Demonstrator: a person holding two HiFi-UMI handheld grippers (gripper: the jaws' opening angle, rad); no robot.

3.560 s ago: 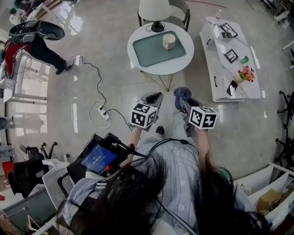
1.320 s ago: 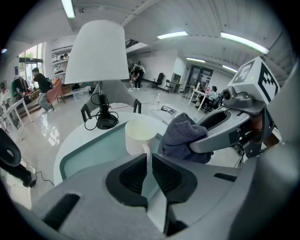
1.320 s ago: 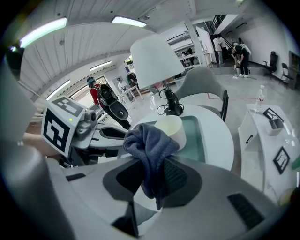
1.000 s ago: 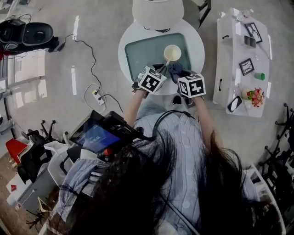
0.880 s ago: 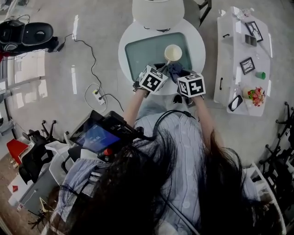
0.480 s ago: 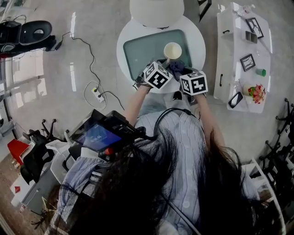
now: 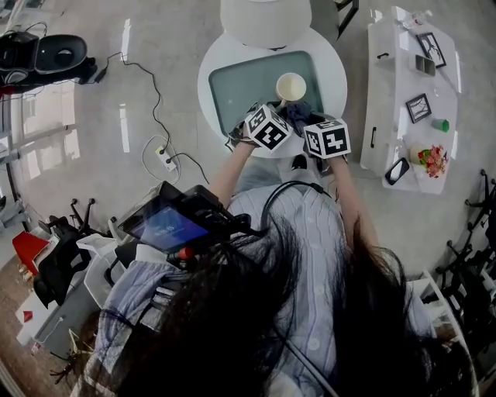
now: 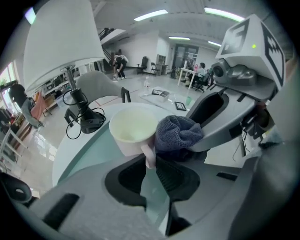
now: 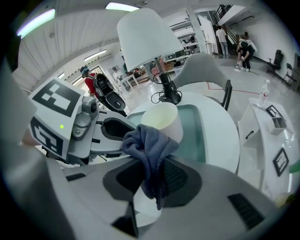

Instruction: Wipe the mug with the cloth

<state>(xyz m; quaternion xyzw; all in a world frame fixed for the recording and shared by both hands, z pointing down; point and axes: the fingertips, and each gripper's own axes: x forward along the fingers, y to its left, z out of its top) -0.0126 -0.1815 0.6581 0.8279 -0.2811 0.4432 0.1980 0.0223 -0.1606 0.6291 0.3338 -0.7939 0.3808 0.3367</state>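
A cream mug (image 7: 291, 85) stands upright on a green tray (image 7: 240, 85) on the round white table. In the left gripper view the mug (image 8: 133, 126) turns its handle (image 8: 149, 154) toward me. My left gripper (image 8: 150, 164) has just been closing, and its jaw tips now pinch that handle. My right gripper (image 9: 152, 176) is shut on a blue-grey cloth (image 9: 147, 140). The bunched cloth (image 8: 178, 133) rests against the mug's near right side (image 9: 161, 119). In the head view both marker cubes hide the jaws; the cloth (image 7: 297, 115) shows between them.
A white lamp (image 7: 263, 19) stands at the table's far edge, its base and cable (image 8: 86, 119) behind the tray. A long white side table (image 7: 395, 93) with small items is at the right. A power strip with cable (image 7: 163, 159) lies on the floor at the left.
Both grippers came from over the floor up to the mug on the table. In the last second the left gripper rolled and shifted slightly right; the right one kept still.
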